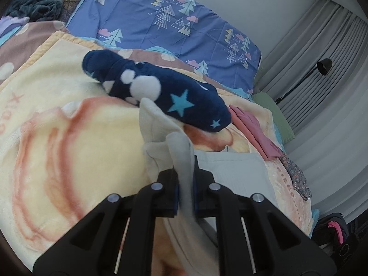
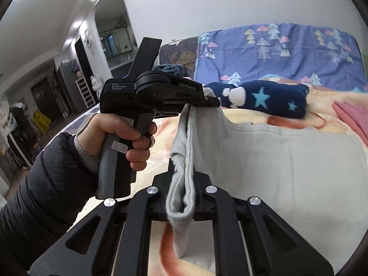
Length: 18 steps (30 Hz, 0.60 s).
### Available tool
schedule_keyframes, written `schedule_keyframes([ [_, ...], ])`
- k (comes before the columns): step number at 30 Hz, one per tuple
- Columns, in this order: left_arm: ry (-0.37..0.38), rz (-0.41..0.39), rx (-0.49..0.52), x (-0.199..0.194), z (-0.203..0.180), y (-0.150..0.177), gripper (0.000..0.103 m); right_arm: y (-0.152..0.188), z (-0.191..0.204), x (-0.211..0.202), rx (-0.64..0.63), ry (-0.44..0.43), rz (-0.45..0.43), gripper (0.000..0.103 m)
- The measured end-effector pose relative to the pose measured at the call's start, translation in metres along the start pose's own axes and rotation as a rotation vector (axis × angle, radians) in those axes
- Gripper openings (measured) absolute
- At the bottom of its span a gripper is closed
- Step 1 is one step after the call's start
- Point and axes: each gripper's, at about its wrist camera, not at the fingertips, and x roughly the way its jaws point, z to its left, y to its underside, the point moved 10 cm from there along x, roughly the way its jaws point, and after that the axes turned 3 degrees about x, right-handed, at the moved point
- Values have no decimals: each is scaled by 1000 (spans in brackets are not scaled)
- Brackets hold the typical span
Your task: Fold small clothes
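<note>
Left gripper clenched on a bunched edge of the pale grey soft cotton garment. Right gripper likewise clamped on a folded edge of it. Garment raised at both pinched edges, the rest spread over the cream and peach plush blanket. Beyond, lying on the blanket, a navy fleece bundle with white blobs and blue stars; just beside that, a pink cloth.
</note>
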Motion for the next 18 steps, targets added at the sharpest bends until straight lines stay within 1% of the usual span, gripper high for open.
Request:
schedule_keyframes([
  [8, -7, 6, 66, 26, -58, -8, 9, -7, -49, -36, 63, 19, -54, 10],
  [13, -6, 23, 101, 46, -90, -7, 9, -5, -84, -56, 132, 23, -68, 9],
  [18, -3, 48, 140, 70, -125, -4, 9, 0, -111, -75, 163, 42, -84, 8],
])
